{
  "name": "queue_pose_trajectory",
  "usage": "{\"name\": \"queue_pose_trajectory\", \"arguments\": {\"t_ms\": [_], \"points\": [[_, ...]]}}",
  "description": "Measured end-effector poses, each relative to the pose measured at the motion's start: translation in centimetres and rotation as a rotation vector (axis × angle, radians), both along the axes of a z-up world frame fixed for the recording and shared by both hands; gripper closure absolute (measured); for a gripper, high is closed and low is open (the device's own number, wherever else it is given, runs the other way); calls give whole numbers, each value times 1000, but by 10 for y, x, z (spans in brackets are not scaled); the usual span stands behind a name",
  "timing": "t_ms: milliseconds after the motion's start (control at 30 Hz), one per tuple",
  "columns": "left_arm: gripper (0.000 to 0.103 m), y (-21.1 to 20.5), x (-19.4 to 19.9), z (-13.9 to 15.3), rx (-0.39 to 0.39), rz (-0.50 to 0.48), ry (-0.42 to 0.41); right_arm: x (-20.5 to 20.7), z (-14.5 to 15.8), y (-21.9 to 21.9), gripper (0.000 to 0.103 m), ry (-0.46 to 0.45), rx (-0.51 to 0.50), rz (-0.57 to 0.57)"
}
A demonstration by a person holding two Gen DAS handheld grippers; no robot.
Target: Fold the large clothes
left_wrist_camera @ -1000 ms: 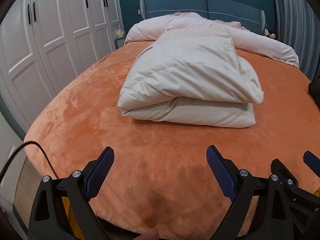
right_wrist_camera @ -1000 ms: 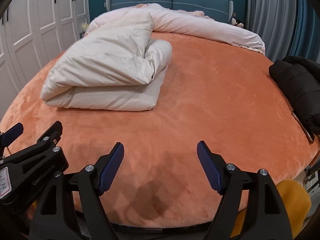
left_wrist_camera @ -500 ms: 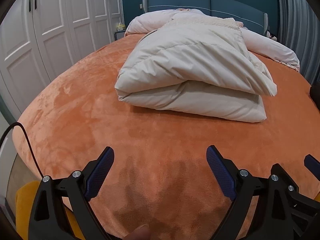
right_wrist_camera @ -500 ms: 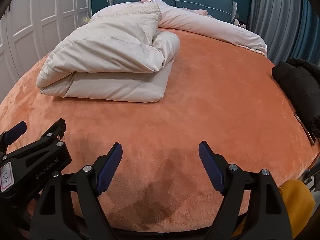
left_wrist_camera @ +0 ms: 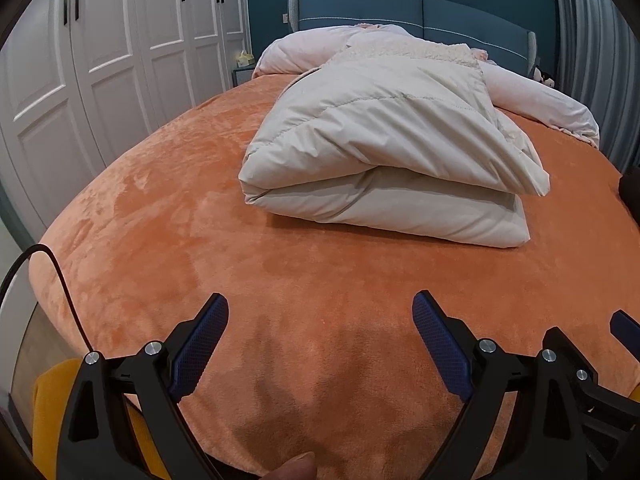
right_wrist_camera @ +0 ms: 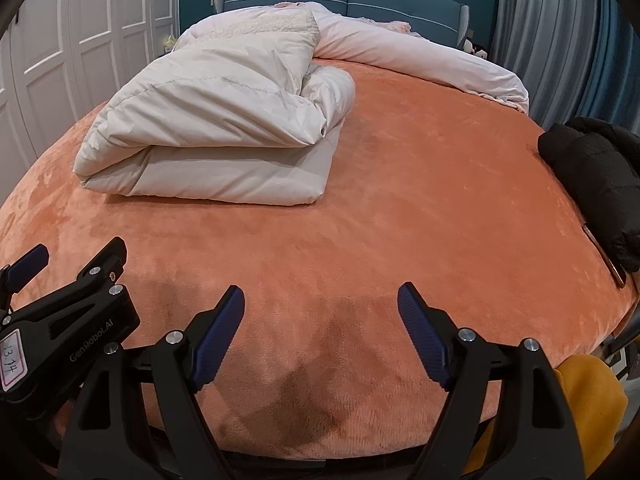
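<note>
The folded cream puffer coat (left_wrist_camera: pixel 384 168) lies on the orange bed (left_wrist_camera: pixel 168 216), far from both tongs, its long folded edge running left to right across the view. It sits nearly straight ahead of the left tongs (left_wrist_camera: pixel 320 340) and to the far left of the right tongs (right_wrist_camera: pixel 320 332), so the left hand seems nearer. Both stand wide and empty over bare blanket. A black jacket (right_wrist_camera: pixel 592 176) lies at the right edge, a pink duvet (right_wrist_camera: pixel 420 60) beyond; nothing blocks the way.

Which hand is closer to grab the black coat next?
Probably the right gripper: the black coat lies at its right side on the orange bed. Left gripper sits farther away. Both jaws stand open.
</note>
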State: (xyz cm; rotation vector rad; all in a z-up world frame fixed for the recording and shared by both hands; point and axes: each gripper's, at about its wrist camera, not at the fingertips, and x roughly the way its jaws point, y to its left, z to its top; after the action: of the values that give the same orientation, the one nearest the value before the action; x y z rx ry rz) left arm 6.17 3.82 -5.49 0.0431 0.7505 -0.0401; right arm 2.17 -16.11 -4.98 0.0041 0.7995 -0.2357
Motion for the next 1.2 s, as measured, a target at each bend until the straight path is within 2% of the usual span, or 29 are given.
{"name": "queue_pose_trajectory", "arguments": {"t_ms": [1200], "points": [[20, 1, 4, 15, -19, 11, 6, 2, 16, 0, 27, -35, 5, -10]]}}
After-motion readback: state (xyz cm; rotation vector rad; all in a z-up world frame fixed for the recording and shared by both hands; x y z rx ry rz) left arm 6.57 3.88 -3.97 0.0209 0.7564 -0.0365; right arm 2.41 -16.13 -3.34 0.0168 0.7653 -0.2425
